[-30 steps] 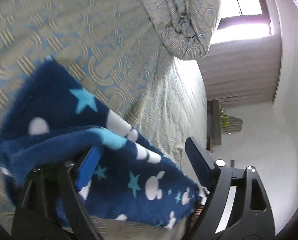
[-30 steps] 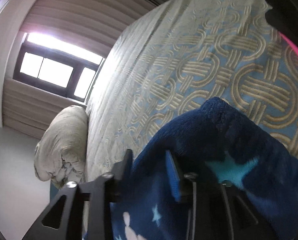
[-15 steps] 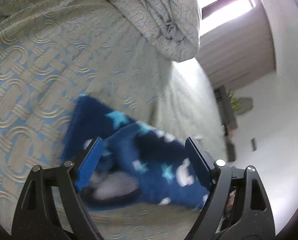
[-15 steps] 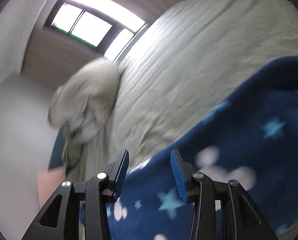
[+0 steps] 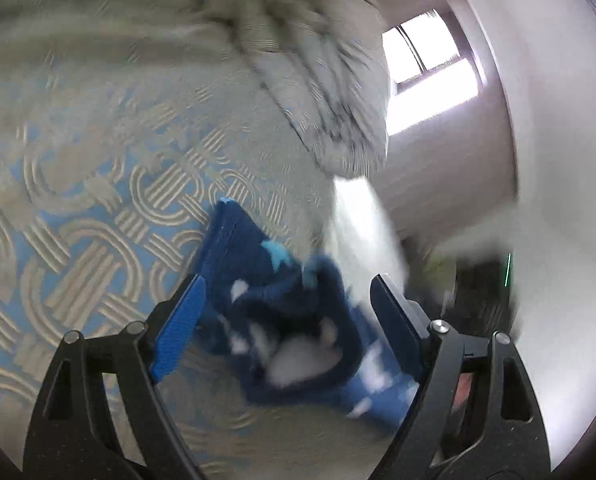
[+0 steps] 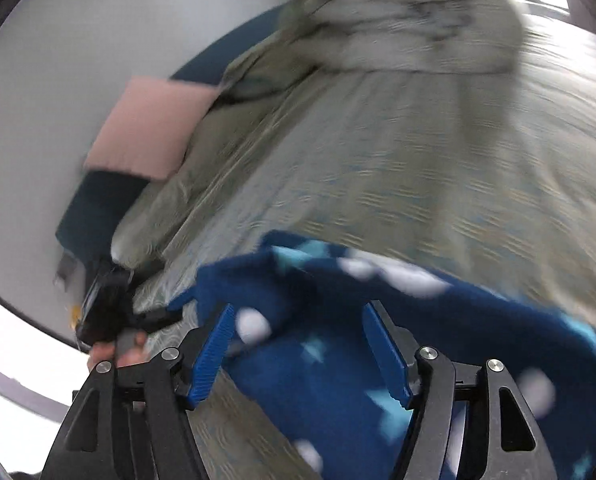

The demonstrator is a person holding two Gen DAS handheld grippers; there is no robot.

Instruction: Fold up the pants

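As the right gripper (image 6: 298,354) swings across the bed, its jaws have just been opening, and the blue fleece that was pinched between them a second ago now lies loose in the gap, no pad pressing on it. That reads as a release: one fold of the pants (image 6: 337,320) looks laid down. The left gripper (image 5: 284,320) hangs wide open as before, holding nothing, the pants (image 5: 290,312) bunched on the bed just beyond its tips where earlier they filled its view. Further out, the patterned bedspread (image 5: 98,200) runs to a heaped duvet (image 5: 317,80), with a pink pillow (image 6: 146,128) against the wall. Everything is blurred, so the fold's neatness is hard to judge.
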